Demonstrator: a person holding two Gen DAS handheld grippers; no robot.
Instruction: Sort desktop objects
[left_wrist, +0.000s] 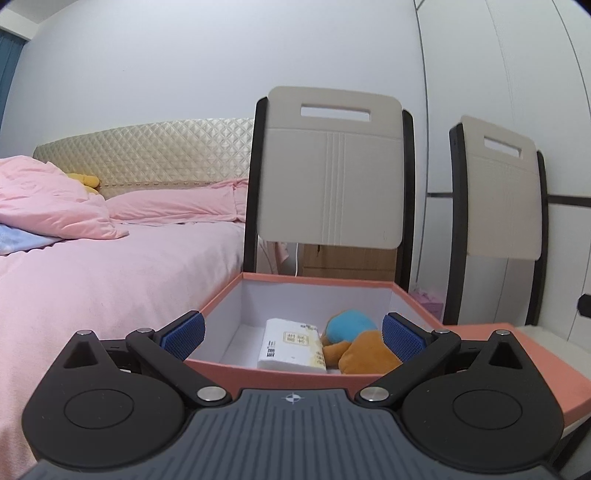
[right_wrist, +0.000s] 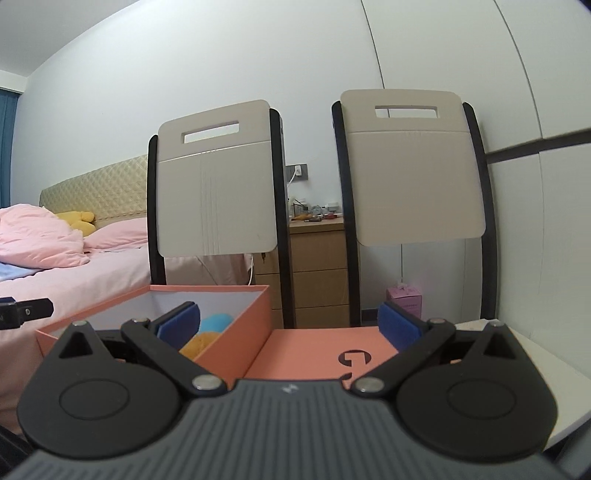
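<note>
both grippers are sitting closest to the lenses, each one spread wide with nothing between its blue pads. the left gripper (left_wrist: 293, 334) is hovering at the near wall of an open salmon-pink box (left_wrist: 280, 374), its fingers reaching over the rim on either side. inside the box, on the white floor, a white tissue pack (left_wrist: 290, 349) with yellow print is lying flat, and a plush toy (left_wrist: 360, 345) in blue and orange is resting just beside it on the right, touching or nearly touching it. the box lid (right_wrist: 314, 350), the same salmon colour with a dark logo on it, is lying flat right next to the box, on a white table (right_wrist: 554, 373). the right gripper (right_wrist: 288, 323) is hanging released above the seam between box and lid, its left finger in front of the box's interior where the plush toy is peeking out, its right finger over the lid's far edge. two beige chair backs (right_wrist: 218, 192) with black frames are standing behind the table. a bed with pink bedding (left_wrist: 92, 273) is stretching off to the left, and a wooden drawer unit (right_wrist: 317, 266) is showing between the chairs.
</note>
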